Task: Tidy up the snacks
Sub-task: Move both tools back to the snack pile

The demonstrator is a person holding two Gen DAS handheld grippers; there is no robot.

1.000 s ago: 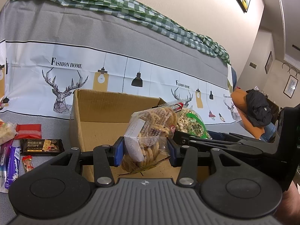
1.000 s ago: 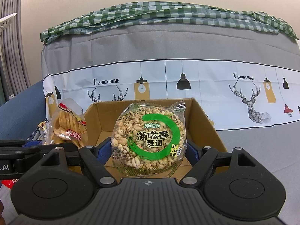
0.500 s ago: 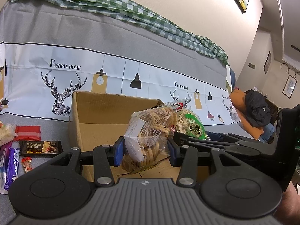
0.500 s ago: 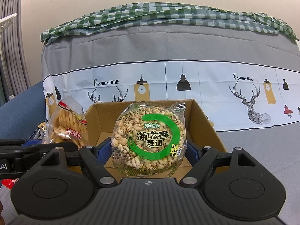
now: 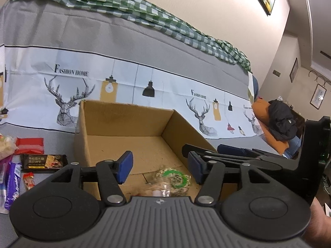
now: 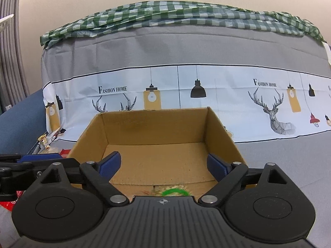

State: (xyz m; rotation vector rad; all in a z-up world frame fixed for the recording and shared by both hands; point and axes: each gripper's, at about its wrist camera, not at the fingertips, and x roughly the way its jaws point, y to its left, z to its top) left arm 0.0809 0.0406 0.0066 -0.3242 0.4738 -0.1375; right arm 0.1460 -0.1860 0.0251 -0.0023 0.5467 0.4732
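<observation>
One cardboard box (image 5: 132, 128), open-topped, brown. Two snack bags on its floor, blurred: a green-ringed puffed-grain bag (image 5: 175, 179) and a clear cracker bag (image 5: 154, 189) touching it. Left gripper (image 5: 160, 168) and right gripper (image 6: 163, 165): jaws apart, widening, nothing between them.

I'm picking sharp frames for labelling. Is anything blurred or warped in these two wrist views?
Left wrist view: the green-ringed snack bag and the clear bag beside it in the cardboard box are smeared; the wall picture's frame bows. Right wrist view: the green-ringed bag is blurred; the box is sharp; the curtain at the left edge curves.
</observation>
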